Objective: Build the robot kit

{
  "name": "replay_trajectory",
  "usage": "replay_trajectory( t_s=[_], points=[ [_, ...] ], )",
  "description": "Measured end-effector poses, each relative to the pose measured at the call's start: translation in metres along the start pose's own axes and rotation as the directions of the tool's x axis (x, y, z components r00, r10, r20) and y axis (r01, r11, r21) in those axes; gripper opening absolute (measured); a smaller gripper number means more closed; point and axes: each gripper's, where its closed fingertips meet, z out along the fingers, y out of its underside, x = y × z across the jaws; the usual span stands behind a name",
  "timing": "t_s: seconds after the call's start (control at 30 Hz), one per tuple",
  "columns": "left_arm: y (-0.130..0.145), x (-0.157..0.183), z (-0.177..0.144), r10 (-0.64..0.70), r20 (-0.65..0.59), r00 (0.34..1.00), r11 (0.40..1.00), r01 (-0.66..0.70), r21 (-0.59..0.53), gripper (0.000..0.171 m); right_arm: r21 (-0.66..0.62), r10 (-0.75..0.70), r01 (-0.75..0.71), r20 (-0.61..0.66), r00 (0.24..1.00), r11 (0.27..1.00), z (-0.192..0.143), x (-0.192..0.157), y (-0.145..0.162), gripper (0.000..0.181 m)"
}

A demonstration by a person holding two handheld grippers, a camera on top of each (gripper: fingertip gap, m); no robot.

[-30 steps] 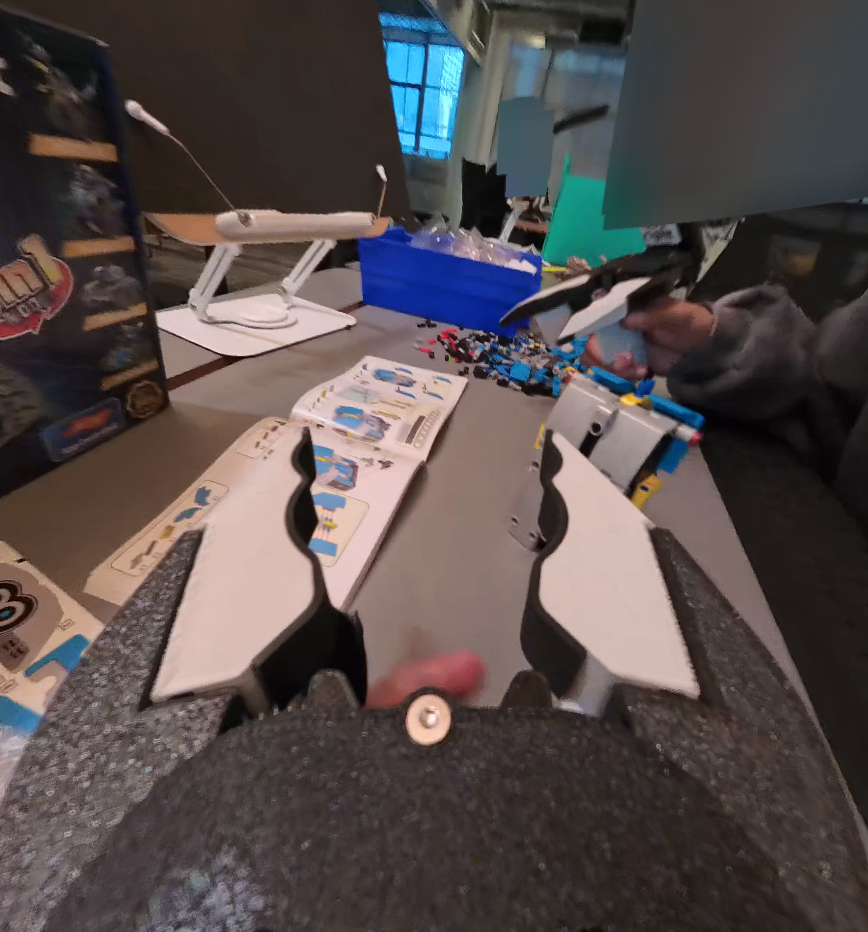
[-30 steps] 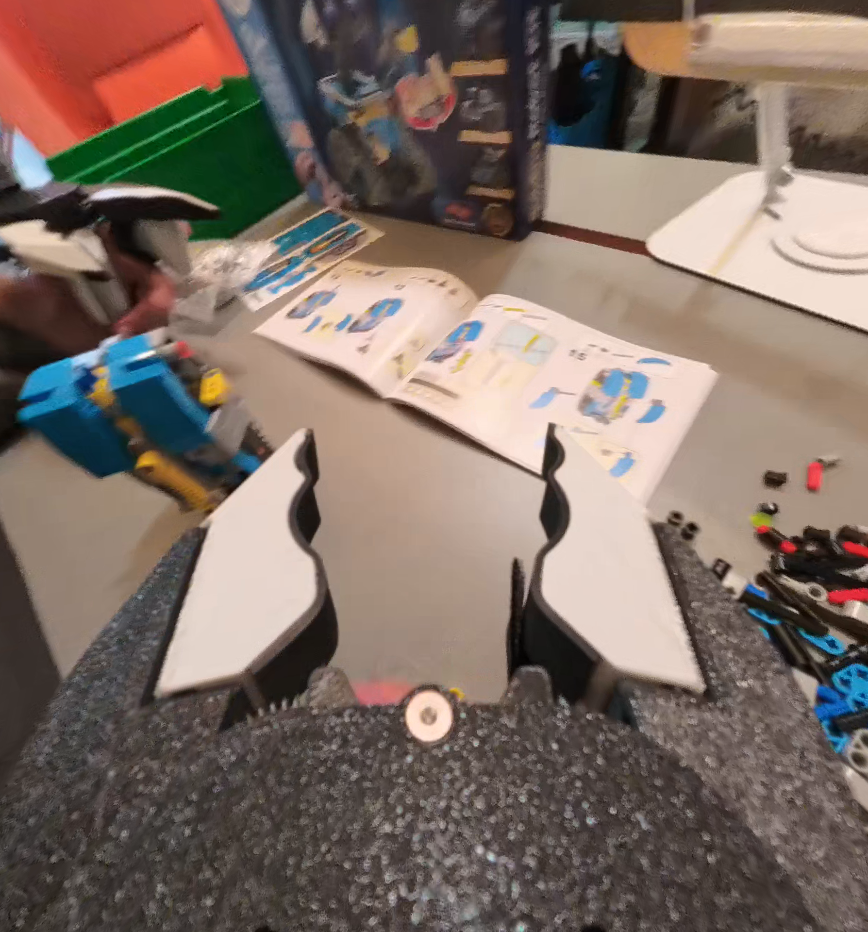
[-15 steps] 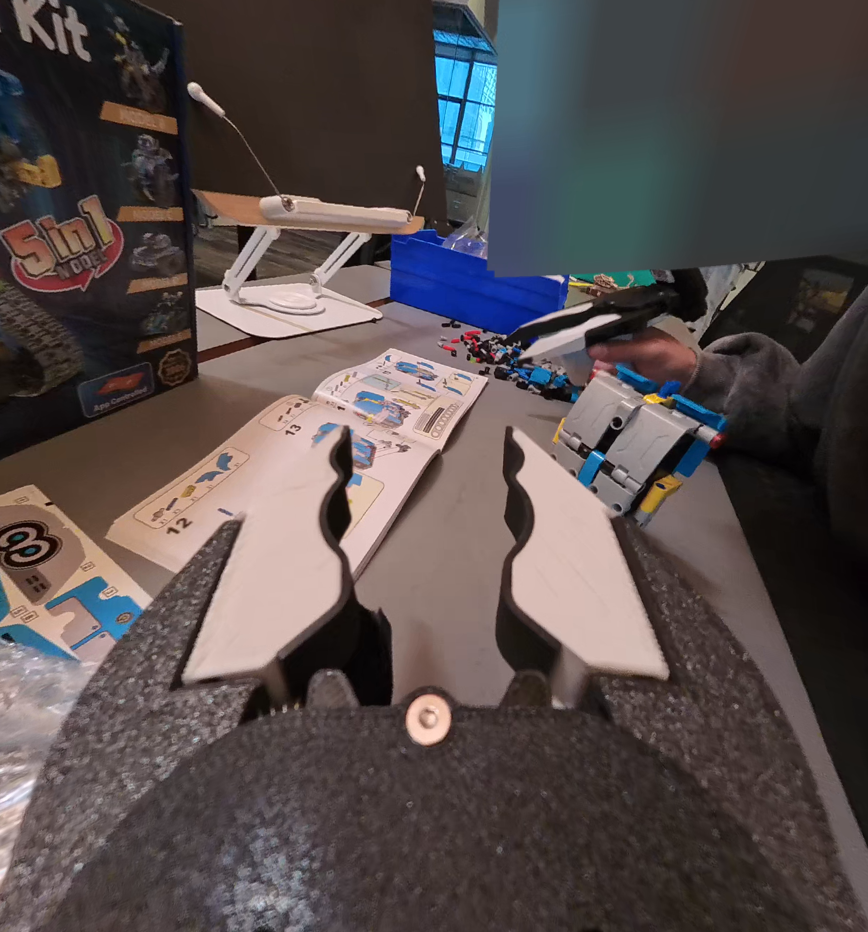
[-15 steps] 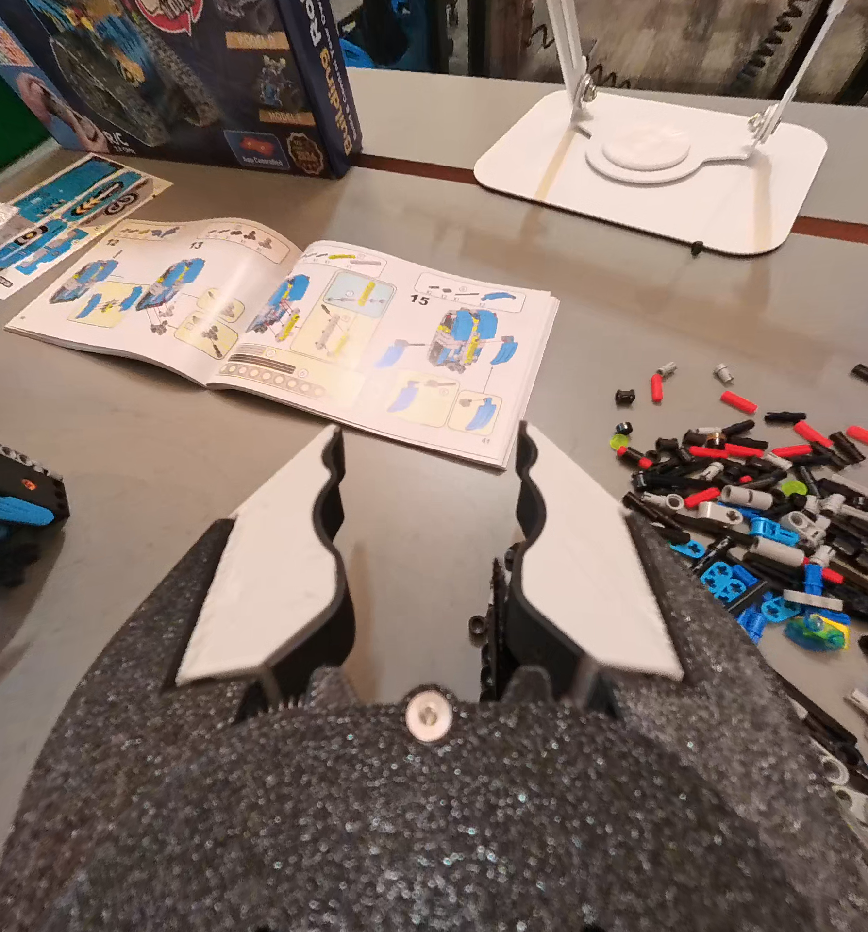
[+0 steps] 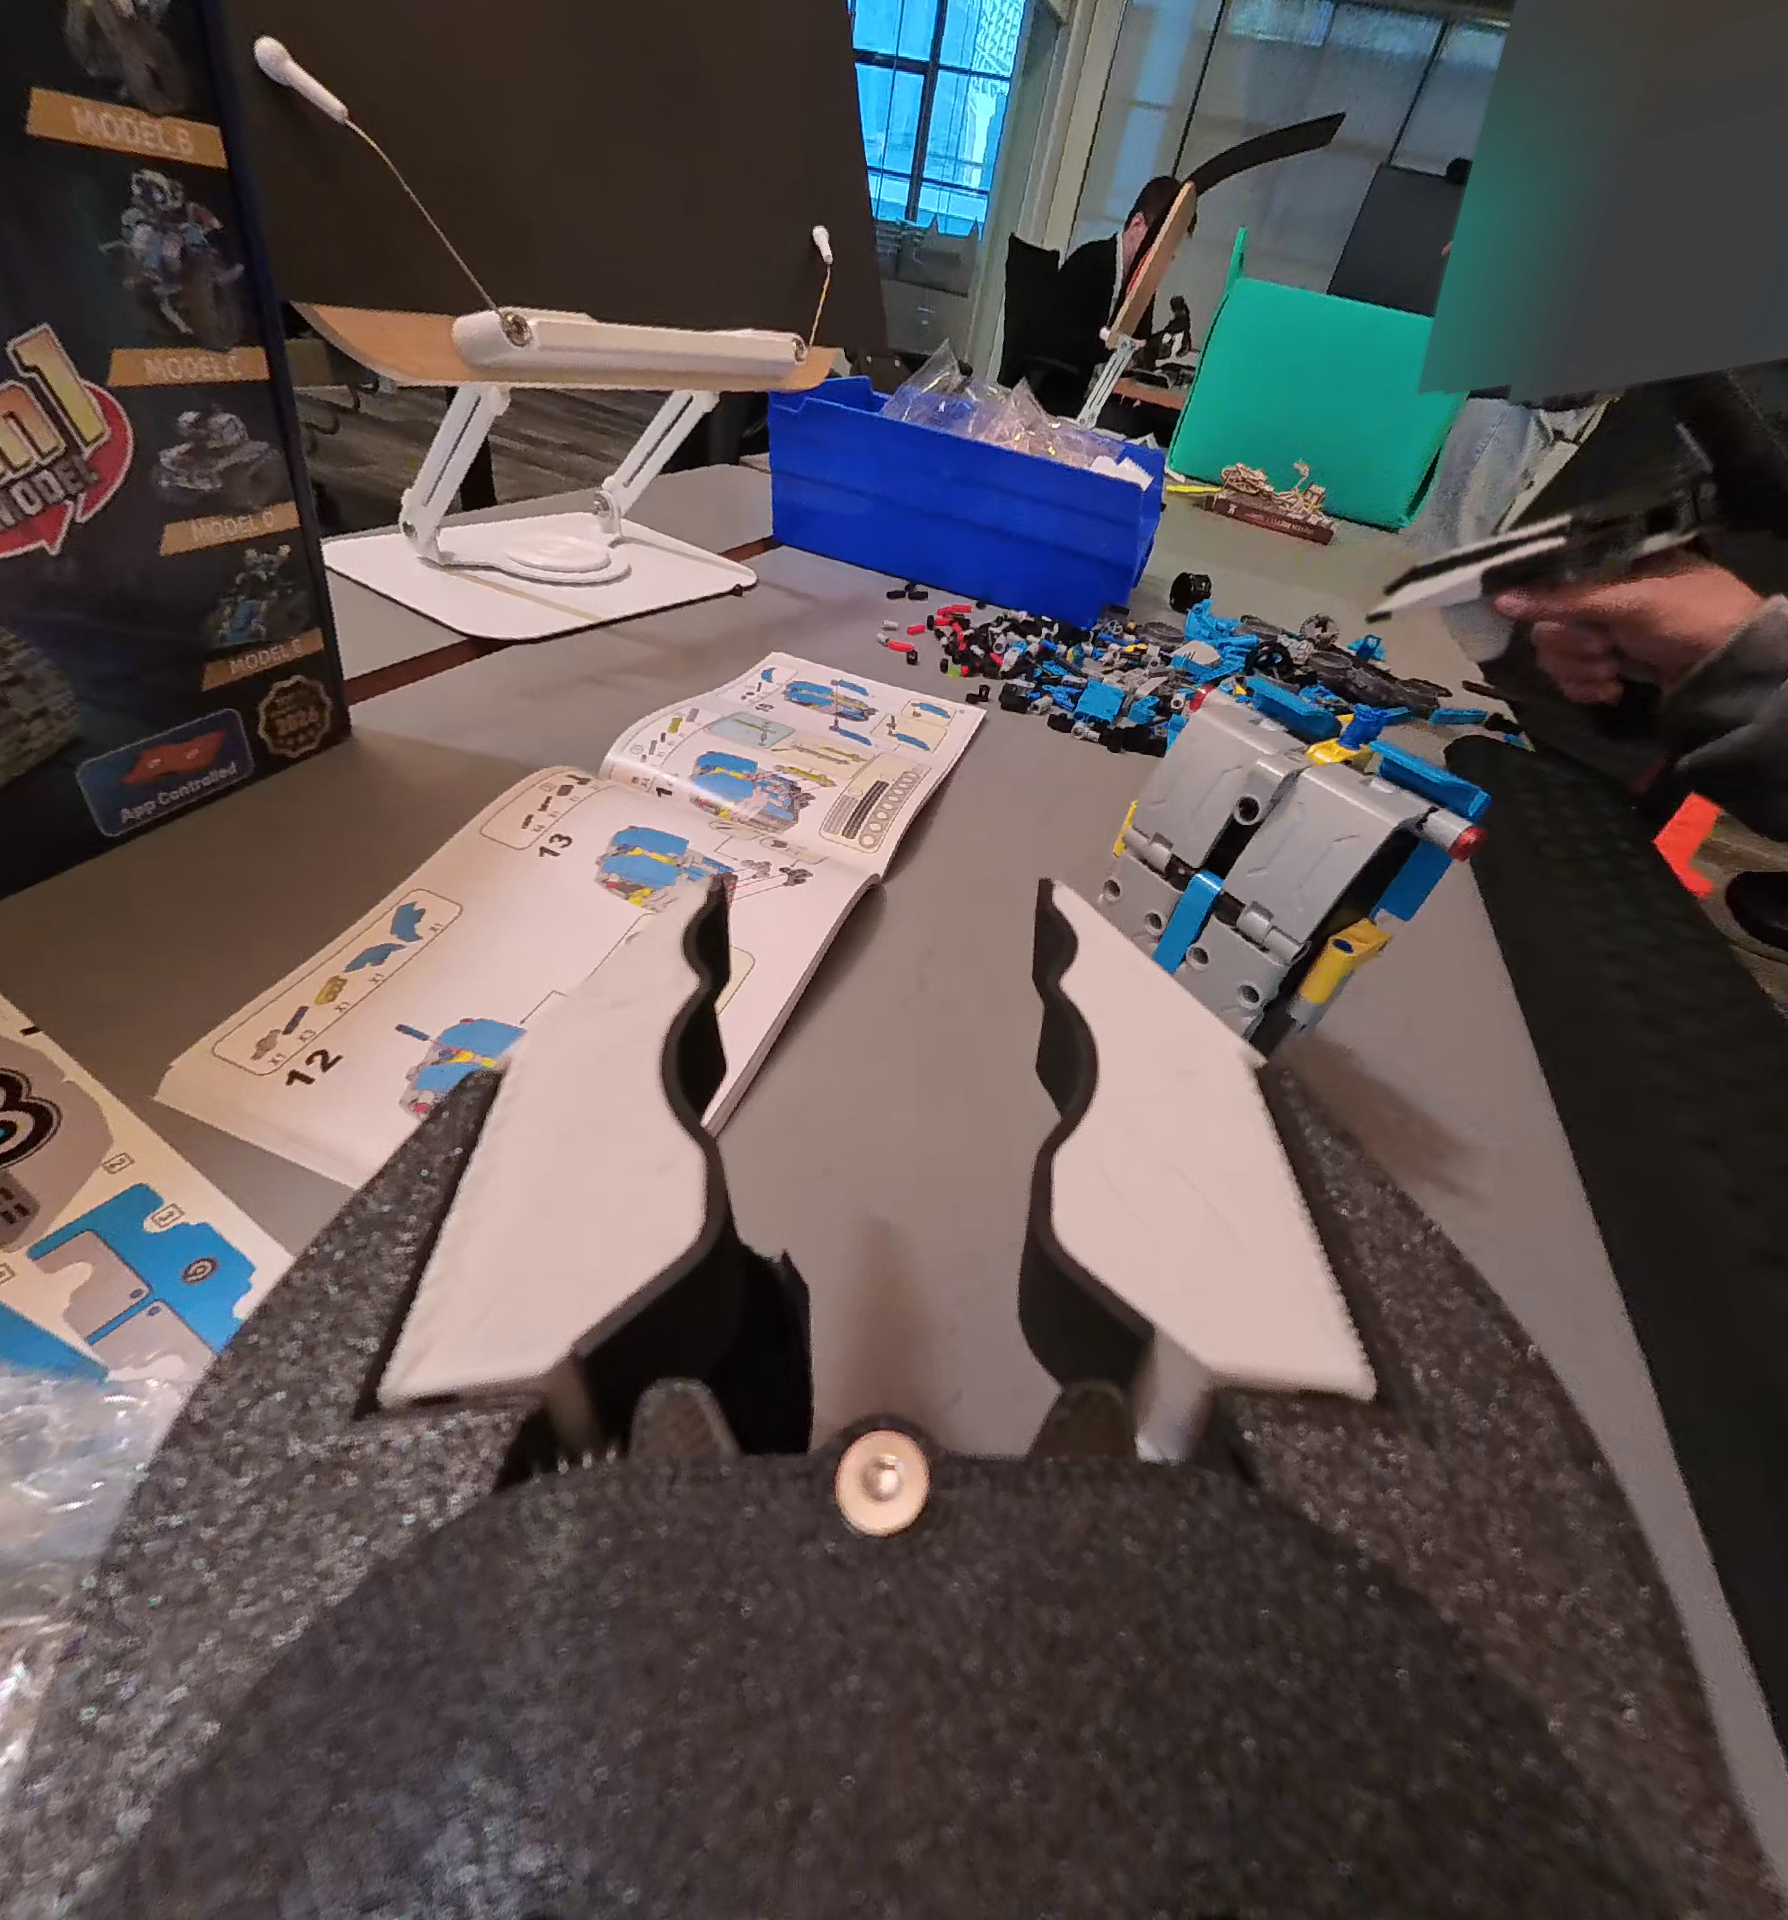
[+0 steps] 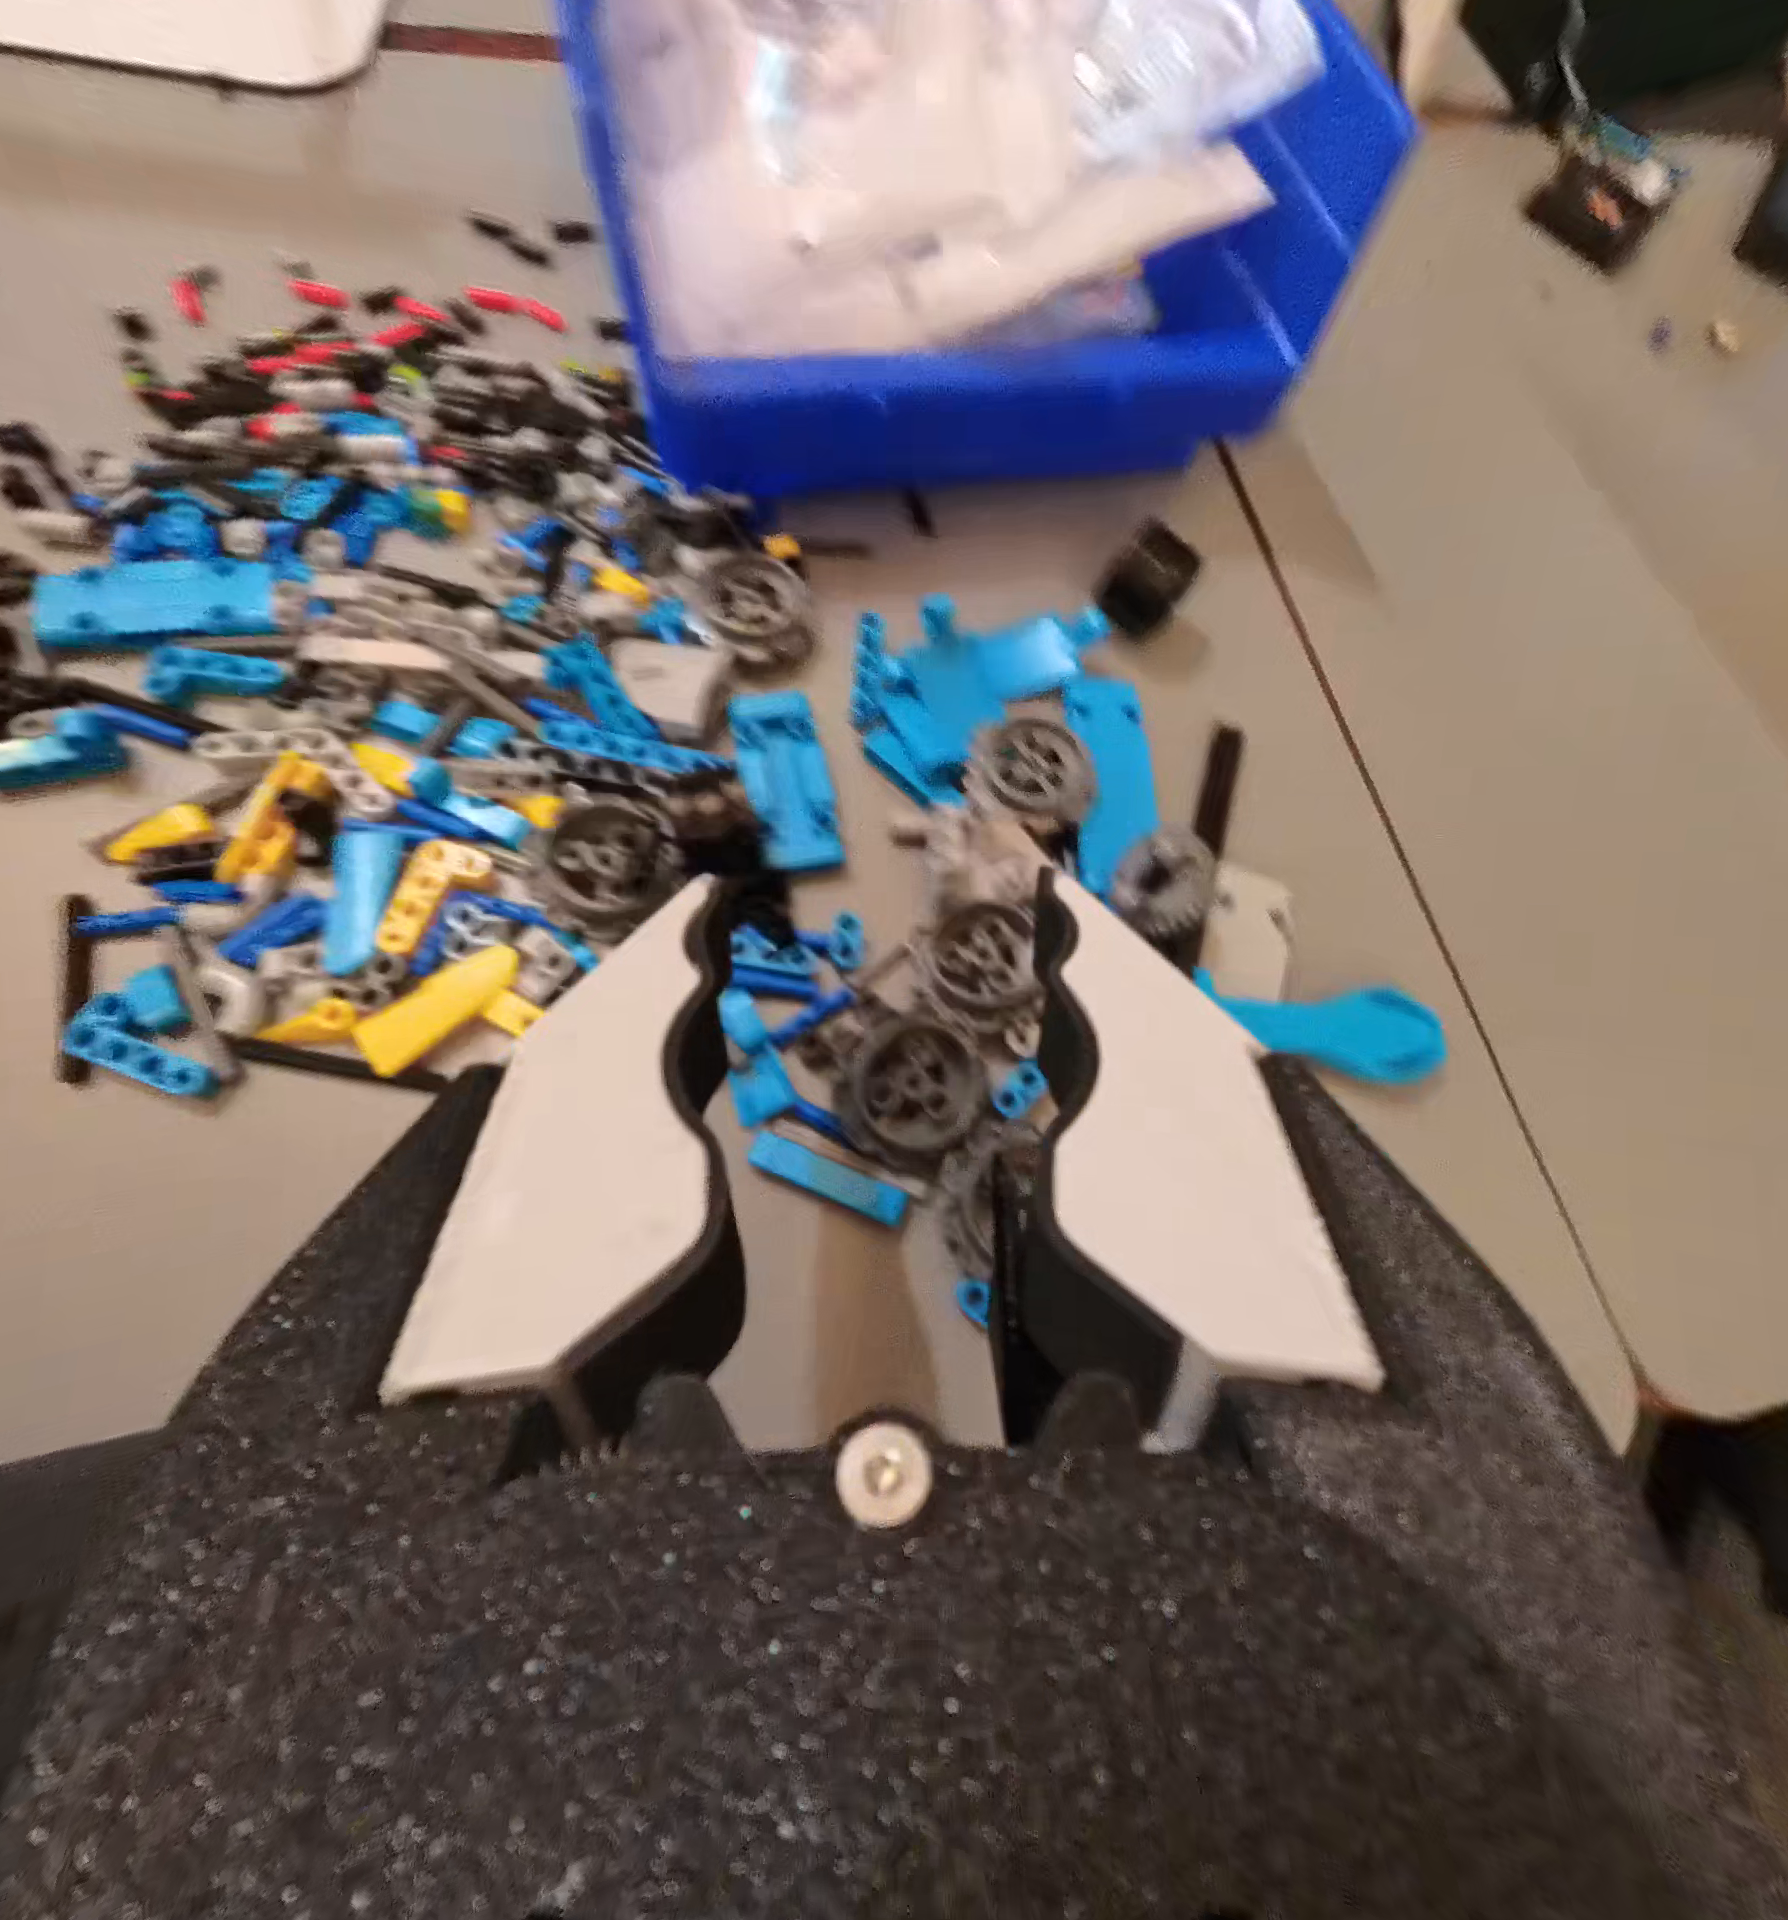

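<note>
The grey table [image 5: 900,1049] carries everything. At its far left stands a dark kit box [image 5: 111,436], and behind the middle a white folding stand [image 5: 547,540]. A blue bin [image 6: 973,405] filled with clear plastic bags [image 6: 921,156] sits at the far side, just beyond a spread of loose building pieces [image 6: 370,675] in blue, black, grey, yellow and red. An open instruction booklet [image 5: 599,904] lies flat left of centre, with a sticker sheet [image 5: 48,1205] near the front left edge. A partly built grey and blue model [image 5: 1274,862] stands upright to the right of the booklet.

The left tongs [image 5: 877,914] are spread and empty, hanging above bare table between booklet and model, touching neither. The right tongs [image 6: 874,904] are also spread and empty, held over the near end of the pile, where dark grey wheels [image 6: 911,1081] and small blue pieces [image 6: 828,1174] lie between the fingers. This view is blurred, so contact cannot be told.
</note>
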Motion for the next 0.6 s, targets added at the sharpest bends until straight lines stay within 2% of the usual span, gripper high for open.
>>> replay_trajectory(
  t_s=[0.07, 0.13, 0.27, 0.4, 0.5, 0.6],
  points=[
    [0.000, -0.001, 0.000, -0.002, 0.003, 1.000, 1.000, 0.002, -0.002, 0.059, 0.024, 0.103, -0.104, 0.035, 0.994, 0.994, 0.000, 0.012, 0.011, 0.054],
    [0.003, -0.002, 0.003, -0.007, 0.008, 1.000, 1.000, 0.007, -0.020, 0.059, 0.012, 0.161, -0.163, 0.102, 0.982, 0.987, 0.007, 0.007, 0.012, 0.053],
    [0.008, -0.010, 0.007, -0.018, 0.060, 0.998, 0.998, 0.022, -0.065, 0.058, -0.045, 0.034, -0.030, 0.104, 0.994, 0.999, 0.024, -0.010, -0.012, 0.054],
    [0.012, -0.020, 0.009, -0.020, 0.133, 0.991, 0.995, 0.032, -0.091, 0.058, 0.082, 0.008, -0.021, 0.156, 0.988, 0.996, 0.020, -0.052, -0.046, 0.051],
    [0.015, -0.022, 0.011, -0.012, 0.154, 0.988, 0.993, 0.030, -0.112, 0.058, 0.141, 0.011, -0.033, 0.150, 0.989, 0.989, 0.017, -0.072, -0.044, 0.048],
    [0.019, -0.024, 0.013, -0.003, 0.172, 0.985, 0.989, 0.028, -0.143, 0.057, 0.184, 0.063, -0.100, 0.196, 0.979, 0.978, 0.016, -0.085, -0.037, 0.041]
  ],
)
